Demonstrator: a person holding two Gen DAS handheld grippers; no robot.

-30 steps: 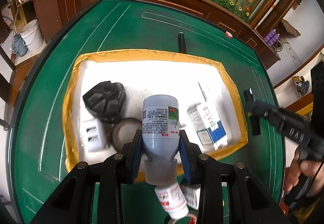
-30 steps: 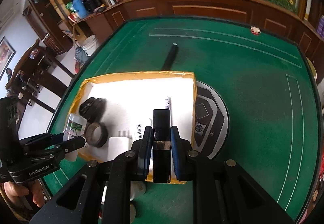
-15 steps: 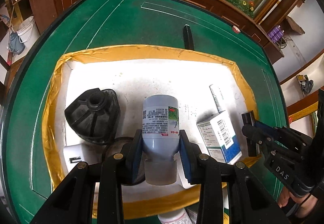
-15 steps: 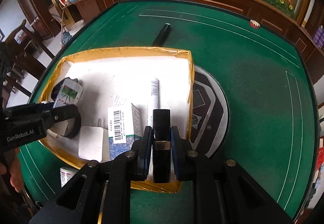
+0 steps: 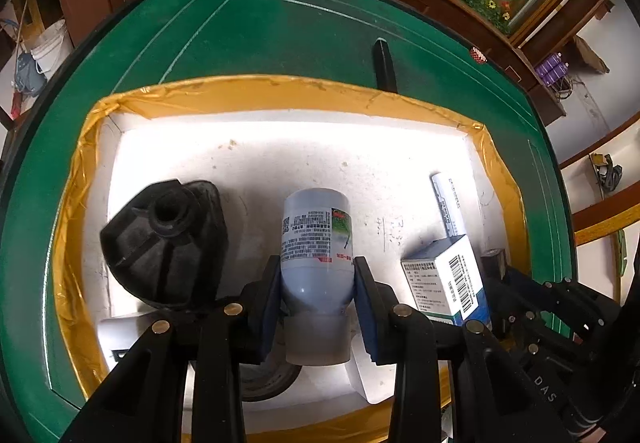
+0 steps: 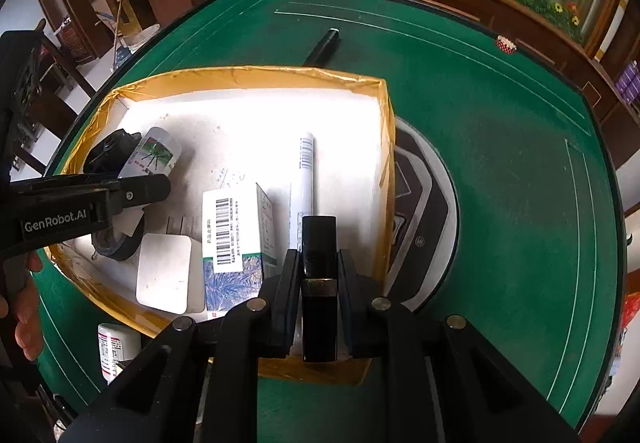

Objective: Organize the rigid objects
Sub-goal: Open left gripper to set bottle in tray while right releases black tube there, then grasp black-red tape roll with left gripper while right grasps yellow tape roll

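A white foam box (image 5: pixel 280 107) with yellow-taped rim (image 6: pixel 384 147) sits on the green table. My left gripper (image 5: pixel 316 283) is shut on a grey labelled bottle (image 5: pixel 316 239), held over the box's middle; the bottle also shows in the right wrist view (image 6: pixel 154 155). My right gripper (image 6: pixel 319 271) is shut on a slim black rectangular object (image 6: pixel 319 243) with a gold band, over the box's near right corner. Inside the box lie a black ribbed part (image 5: pixel 164 239), a white-and-blue carton (image 6: pixel 236 235), a white tube (image 6: pixel 304 171), a white flat adapter (image 6: pixel 164 271) and a tape roll (image 6: pixel 116 243).
A small white medicine bottle (image 6: pixel 116 347) lies on the table just outside the box's near left edge. A black stick (image 6: pixel 322 45) lies on the felt behind the box. A dark round plate (image 6: pixel 424 219) is set into the table right of the box. Wooden cabinets ring the table.
Both grippers have moved forward and down toward the box with their objects held. The box and its contents now look larger and closer.
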